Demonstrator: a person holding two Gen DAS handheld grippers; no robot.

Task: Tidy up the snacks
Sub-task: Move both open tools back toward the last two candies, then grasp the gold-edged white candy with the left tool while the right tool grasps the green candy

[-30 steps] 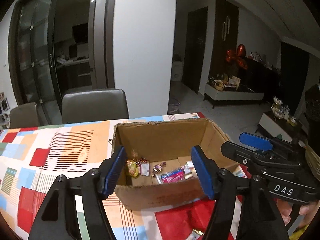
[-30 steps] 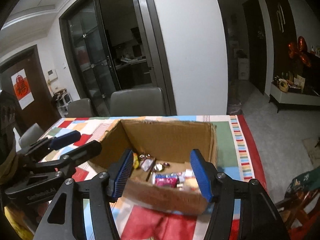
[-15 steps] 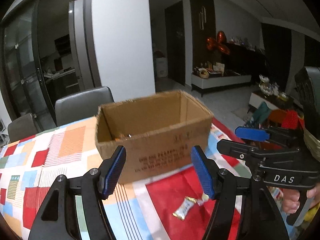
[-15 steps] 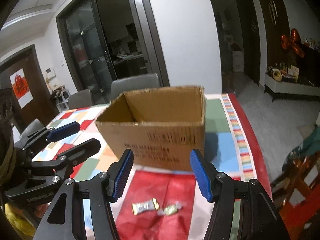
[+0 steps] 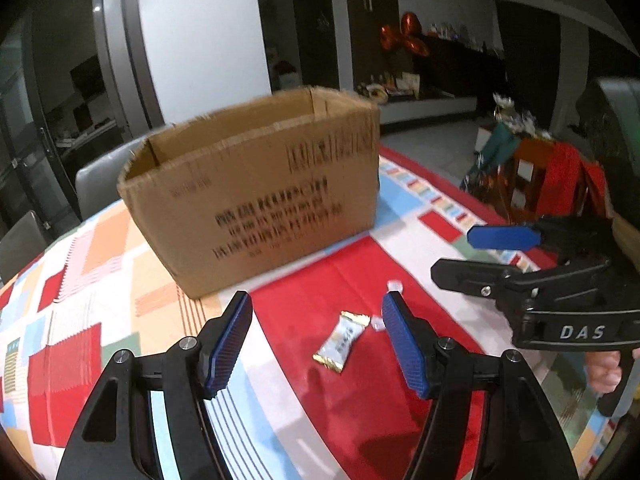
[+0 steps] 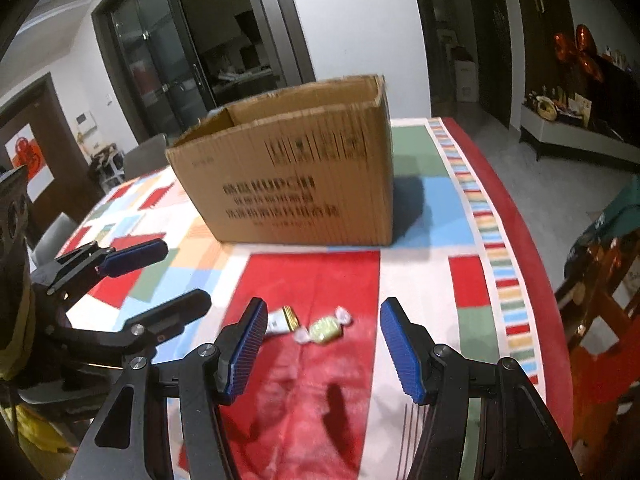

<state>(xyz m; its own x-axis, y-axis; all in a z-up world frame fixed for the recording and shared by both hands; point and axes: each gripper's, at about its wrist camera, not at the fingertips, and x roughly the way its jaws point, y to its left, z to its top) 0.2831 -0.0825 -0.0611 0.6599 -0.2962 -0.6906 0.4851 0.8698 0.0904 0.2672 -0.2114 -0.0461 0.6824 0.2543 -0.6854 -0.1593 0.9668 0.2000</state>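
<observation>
An open cardboard box (image 5: 256,192) (image 6: 296,172) stands on the patchwork tablecloth (image 5: 80,280), and its inside is hidden from this low angle. In front of it, on a red patch, lie two loose sweets. A white and gold wrapped candy (image 5: 342,340) (image 6: 282,320) lies just below and between the tips of my left gripper (image 5: 316,304), which is open and empty. A yellow-green twist-wrapped candy (image 6: 326,328) lies between the tips of my right gripper (image 6: 324,308), also open and empty. Each gripper shows in the other's view (image 5: 460,256) (image 6: 188,276).
Grey chairs (image 5: 100,176) stand behind the table's far side. A wooden chair with red cloth (image 5: 560,176) is off the right edge (image 6: 532,240) of the table. A hand (image 5: 604,372) holds the right gripper's handle.
Both grippers have sunk and drawn back from above the box. The box's contents have dropped out of sight, and the two candies on the red patch have come into view.
</observation>
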